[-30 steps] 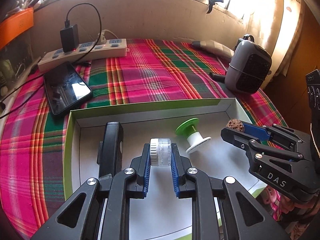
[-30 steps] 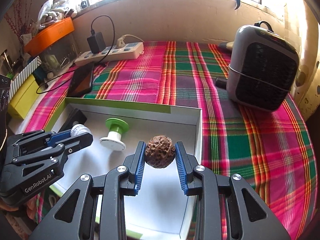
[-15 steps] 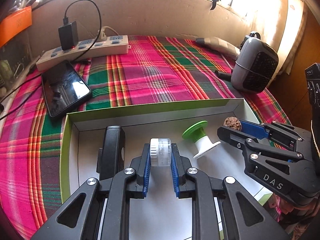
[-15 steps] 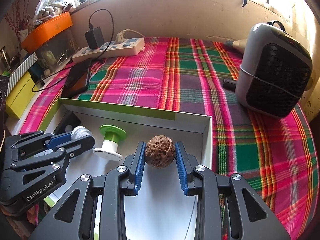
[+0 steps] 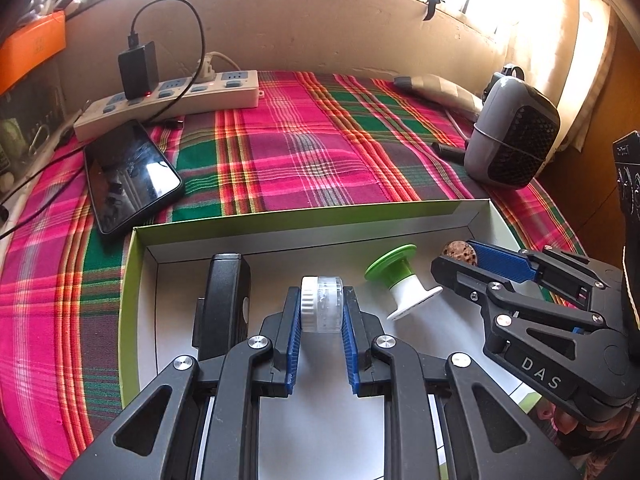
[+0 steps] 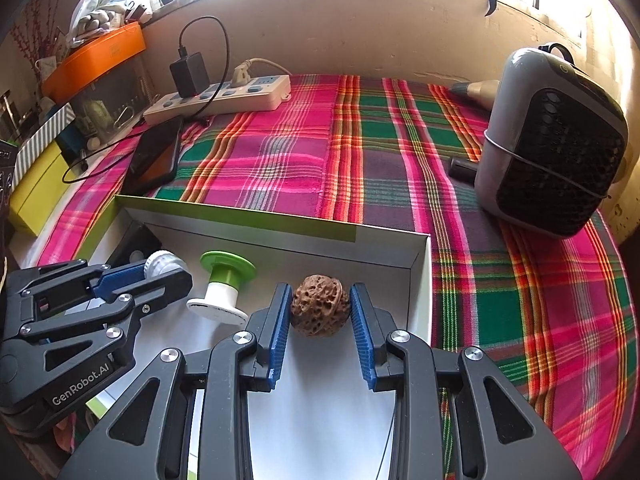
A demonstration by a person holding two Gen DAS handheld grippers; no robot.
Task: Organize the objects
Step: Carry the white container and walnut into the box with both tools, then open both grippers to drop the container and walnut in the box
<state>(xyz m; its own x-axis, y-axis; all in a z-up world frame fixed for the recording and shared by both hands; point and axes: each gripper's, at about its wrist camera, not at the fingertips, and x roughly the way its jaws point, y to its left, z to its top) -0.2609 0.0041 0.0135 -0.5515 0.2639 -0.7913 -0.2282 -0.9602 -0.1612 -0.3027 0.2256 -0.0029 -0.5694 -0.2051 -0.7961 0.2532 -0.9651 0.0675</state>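
My left gripper (image 5: 321, 308) is shut on a small clear jar with a white cap (image 5: 322, 304), held above the floor of a shallow white box with a green rim (image 5: 280, 216). My right gripper (image 6: 319, 312) is shut on a brown walnut (image 6: 319, 310) over the box's right end (image 6: 420, 276). In the box a green and white spool (image 5: 394, 280) lies tilted between the grippers, and a black rectangular device (image 5: 224, 292) lies at the left. The right gripper shows in the left wrist view (image 5: 464, 256), and the left gripper in the right wrist view (image 6: 160, 270).
The box sits on a pink and green plaid cloth (image 5: 304, 152). A black phone (image 5: 128, 176) and a white power strip with a charger (image 5: 172, 96) lie at the back left. A grey heater (image 6: 552, 144) stands at the right. An orange bin (image 6: 92, 60) is at the far left.
Both grippers have pulled back and risen slightly over the box, each still holding its object. The spool and black device have not moved.
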